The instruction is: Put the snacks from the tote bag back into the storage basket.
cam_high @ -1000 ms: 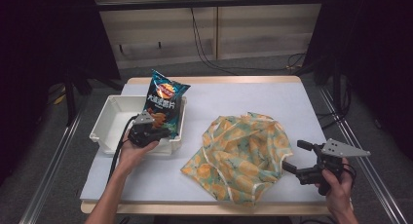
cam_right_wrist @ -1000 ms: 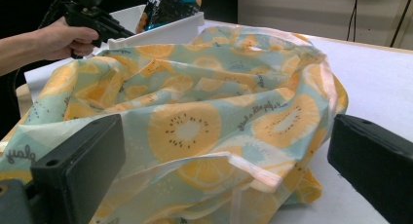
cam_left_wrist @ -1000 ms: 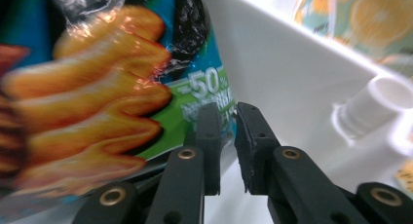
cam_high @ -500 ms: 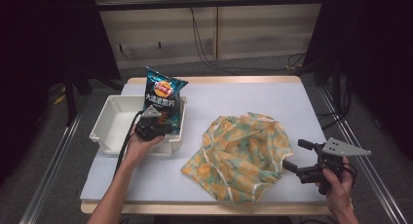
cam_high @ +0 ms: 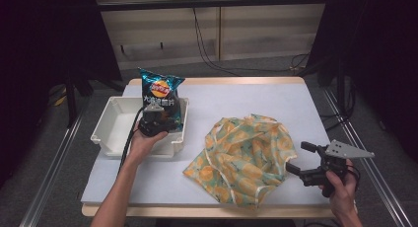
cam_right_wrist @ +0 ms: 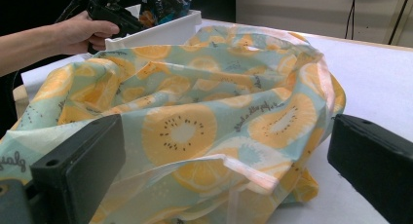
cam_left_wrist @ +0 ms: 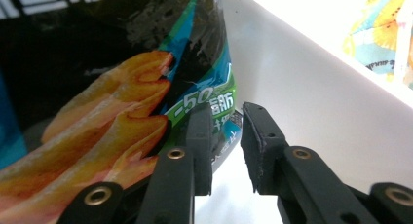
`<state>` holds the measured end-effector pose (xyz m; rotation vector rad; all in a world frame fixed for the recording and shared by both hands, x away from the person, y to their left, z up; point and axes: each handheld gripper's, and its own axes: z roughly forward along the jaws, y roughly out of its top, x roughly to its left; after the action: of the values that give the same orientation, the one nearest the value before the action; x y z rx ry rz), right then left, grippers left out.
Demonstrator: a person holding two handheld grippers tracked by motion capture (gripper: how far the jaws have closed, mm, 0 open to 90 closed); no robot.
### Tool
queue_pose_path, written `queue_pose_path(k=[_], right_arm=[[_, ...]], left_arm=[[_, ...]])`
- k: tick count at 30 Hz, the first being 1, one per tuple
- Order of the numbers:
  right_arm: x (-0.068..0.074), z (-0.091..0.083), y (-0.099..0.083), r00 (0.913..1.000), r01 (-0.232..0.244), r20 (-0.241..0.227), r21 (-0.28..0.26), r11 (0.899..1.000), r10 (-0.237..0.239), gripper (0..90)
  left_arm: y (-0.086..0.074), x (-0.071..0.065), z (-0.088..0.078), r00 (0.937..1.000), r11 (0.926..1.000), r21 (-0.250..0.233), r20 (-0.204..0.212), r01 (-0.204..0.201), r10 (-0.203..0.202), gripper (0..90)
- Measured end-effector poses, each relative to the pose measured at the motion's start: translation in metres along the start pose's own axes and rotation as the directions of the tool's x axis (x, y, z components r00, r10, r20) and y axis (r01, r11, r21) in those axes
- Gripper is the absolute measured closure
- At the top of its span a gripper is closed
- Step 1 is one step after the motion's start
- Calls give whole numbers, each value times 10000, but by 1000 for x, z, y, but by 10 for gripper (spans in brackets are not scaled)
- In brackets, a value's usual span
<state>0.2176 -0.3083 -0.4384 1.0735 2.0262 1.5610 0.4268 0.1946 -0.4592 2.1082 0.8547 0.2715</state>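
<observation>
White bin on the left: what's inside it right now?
The chip bag stands upright in the white bin, at its right end, with the left hand-held gripper at its lower edge. The bin floor behind the bag and hand is hidden.

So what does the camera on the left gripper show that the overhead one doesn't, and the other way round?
Left gripper view alone: the fine print and chip picture low on the chip bag, and the left gripper with its jaws slightly apart, having just been opening, the bag's lower corner by the gap.

High view alone: the fruit-print cloth bag lying whole on the table, and the right gripper, jaws open, beside it.

Both: the chip bag standing in the white bin, whose wall fills much of the close view.
</observation>
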Motion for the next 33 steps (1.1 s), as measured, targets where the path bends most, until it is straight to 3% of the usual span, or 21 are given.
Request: queue_pose_path(k=[4,8,14,25,29,32,33], right_arm=[[-1,-1,-1,10000,-24,19,3,10000,24,0],[-1,-1,-1,10000,16,8,-26,10000,-16,0],[-2,-2,-1,10000,10,58,-32,10000,-10,0],[-2,-4,-3,9999,-36,154,-12,10000,36,0],[-2,-5,-4,9998,12,184,11,10000,-12,0],[-2,-4,-4,9998,-66,197,-20,10000,67,0],[-2,-4,-4,9998,-68,205,-24,10000,68,0]], left_arm=[[0,-1,-4,10000,10000,2,15,-98,98,714],[1,-4,-9,10000,9994,-345,37,38,-37,680],[-3,-12,-23,9999,9952,-975,138,-87,101,624],[-12,-24,-60,9999,9808,-1946,-157,-98,68,257],[-18,-30,-74,9988,9762,-2132,-376,-387,314,176],[-22,-35,-83,9978,9775,-2041,-493,-537,445,129],[-24,-37,-87,9984,9765,-2110,-438,-443,358,114]])
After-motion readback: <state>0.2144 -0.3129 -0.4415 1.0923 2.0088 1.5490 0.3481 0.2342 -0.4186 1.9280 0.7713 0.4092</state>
